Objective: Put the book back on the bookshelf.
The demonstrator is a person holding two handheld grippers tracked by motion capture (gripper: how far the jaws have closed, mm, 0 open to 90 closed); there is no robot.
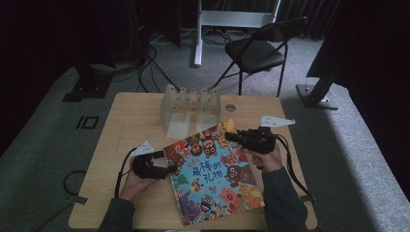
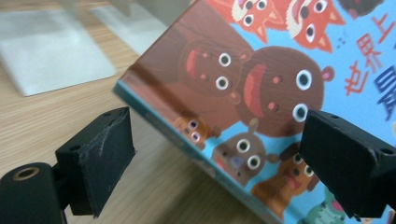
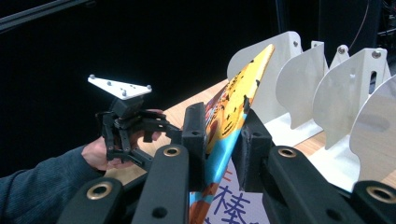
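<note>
We hold the right gripper level at the far corner of the picture book, its jaws clamped on the cover edge. The left gripper sits at the book's left edge, jaws spread wide, one over the cover. The book lies on the worktop, long axis diagonal, far corner raised. Cartoon animals cover its blue front.

The high view looks forward and down over the whole counter from above. Each gripper view rides close behind its own black jaws, and all three share the picture book.
</note>
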